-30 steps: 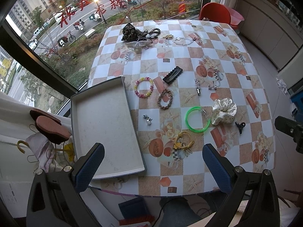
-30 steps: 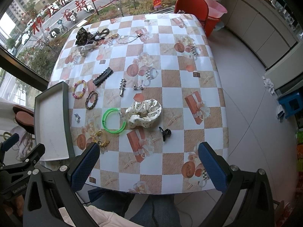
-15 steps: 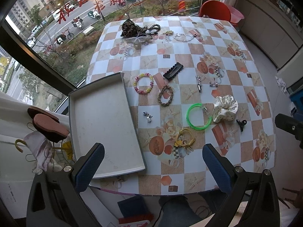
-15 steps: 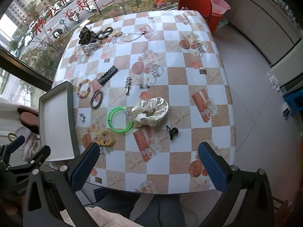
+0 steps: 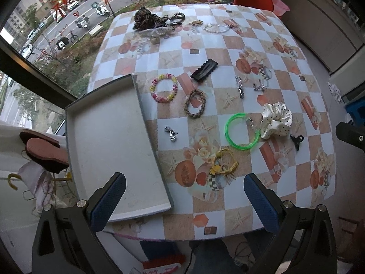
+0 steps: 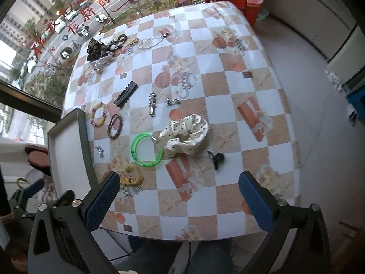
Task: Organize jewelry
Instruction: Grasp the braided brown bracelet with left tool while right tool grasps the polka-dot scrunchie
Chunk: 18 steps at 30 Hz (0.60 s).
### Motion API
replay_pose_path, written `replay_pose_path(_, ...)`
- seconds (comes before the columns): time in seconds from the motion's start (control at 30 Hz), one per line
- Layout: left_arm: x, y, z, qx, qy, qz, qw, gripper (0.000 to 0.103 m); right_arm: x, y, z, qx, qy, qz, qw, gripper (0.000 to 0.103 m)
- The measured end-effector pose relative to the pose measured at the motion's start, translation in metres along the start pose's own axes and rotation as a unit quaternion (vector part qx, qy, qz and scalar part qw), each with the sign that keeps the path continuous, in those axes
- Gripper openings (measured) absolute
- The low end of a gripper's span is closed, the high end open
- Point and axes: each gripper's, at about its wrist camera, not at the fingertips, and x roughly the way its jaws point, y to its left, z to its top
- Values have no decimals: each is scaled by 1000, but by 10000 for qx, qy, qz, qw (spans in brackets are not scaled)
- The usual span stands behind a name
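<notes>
Currently both grippers are hovering above the near table edge, nothing gripped: left gripper (image 5: pixel 184 194) with jaws spread wide, right gripper (image 6: pixel 179 194) likewise wide apart. All jewelry is lying loose on the tablecloth (image 5: pixel 262 45); the tray (image 5: pixel 109 137) at the left edge is sitting bare. Handling judgements: every piece is looking light. The green bangle (image 5: pixel 241 131) is looking stiff, smooth and likely slippery; pinching across its rim at 1 point should be working best. The scrunchie (image 5: pixel 276 119), touching the bangle, is soft and bulky, so a squeeze anywhere on the fabric should be holding. The yellow ties (image 5: pixel 223 163) are thin and tangled, probably snagging together when lifted. The bead bracelet (image 5: pixel 163 88) and braided bracelet (image 5: pixel 195 102), just beside each other near the tray, are flexible and will be drooping from a single pinch. The black clip (image 5: pixel 204 70) is flat and rigid, offering little height to grab, so taking it by its long edges seems best. The silver charm (image 5: pixel 171 133), silver bar (image 5: pixel 239 86) and small claw (image 5: pixel 296 140) are tiny, demanding precise closure. Hard to resolve: the far pile (image 5: pixel 155 22) is overlapping too much to be counting pieces, the printed pattern is camouflaging small metal items, and the right gripper is showing in the left view only as a dark stub at the frame edge.
</notes>
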Motion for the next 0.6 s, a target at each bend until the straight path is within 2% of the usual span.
replay_pose_path(0.17, 23, 3, 13, -13, -61, -71, 10000, 103, 22, -4, 7, 120, 4, 256, 9996, 103)
replay_pose_path(0.33, 53, 6, 35, -78, -100, -126, 9998, 103, 54, -1, 21, -190, 325, -62, 9993, 103)
replay_pose_path(0.43, 77, 5, 49, -68, -88, -162, 9998, 103, 75, -8, 29, -188, 490, -93, 9986, 103)
replay_pose_path(0.5, 92, 3, 57, -42, -38, -155, 9999, 93, 89, -13, 35, -147, 603, -131, 9980, 103)
replay_pose_path(0.6, 115, 1, 67, -54, 83, -151, 9998, 92, 109, -19, 42, -145, 728, -240, 9970, 103)
